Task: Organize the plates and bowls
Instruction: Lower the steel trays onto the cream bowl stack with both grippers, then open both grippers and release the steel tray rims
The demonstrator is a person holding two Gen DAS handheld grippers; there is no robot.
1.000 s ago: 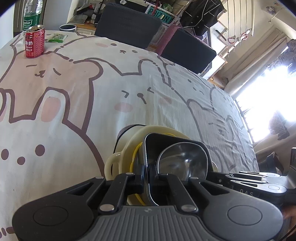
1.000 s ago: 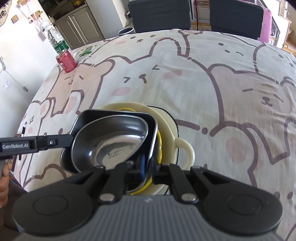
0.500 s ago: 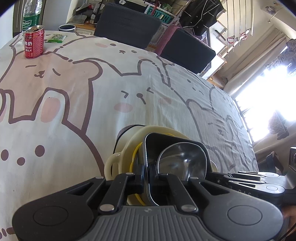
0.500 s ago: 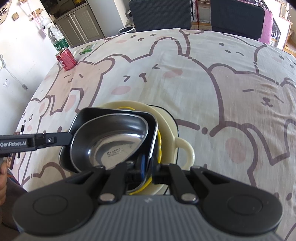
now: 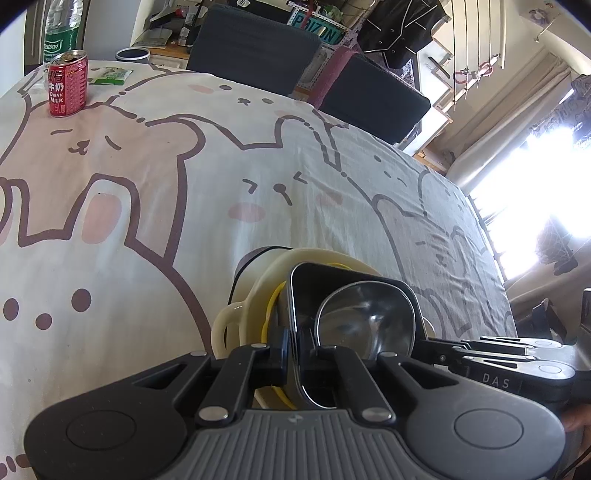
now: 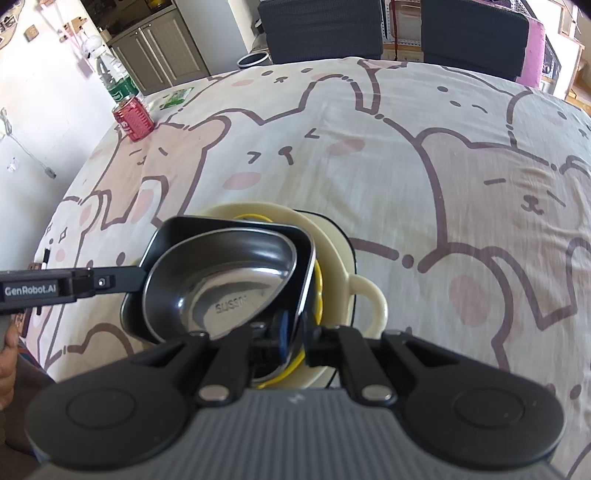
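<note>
right hand-held gripper (image 6: 295, 338) opening, bowls (image 6: 229, 280) unmoved (stacked)

Black hand-held gripper (image 5: 293, 354), ribbed grey housing, silver pivot screws, round side discs, white GenRobot.AI lettering

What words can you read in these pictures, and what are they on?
"DRINK MILK": red can.
"GenRobot.AI": left gripper arm.
"DAS": right gripper arm.
"PRIZON": sign behind the chairs.
"Bestbon", roughly: green bottle label.
Stamp inside the steel bowl: too blurred to read.
</note>
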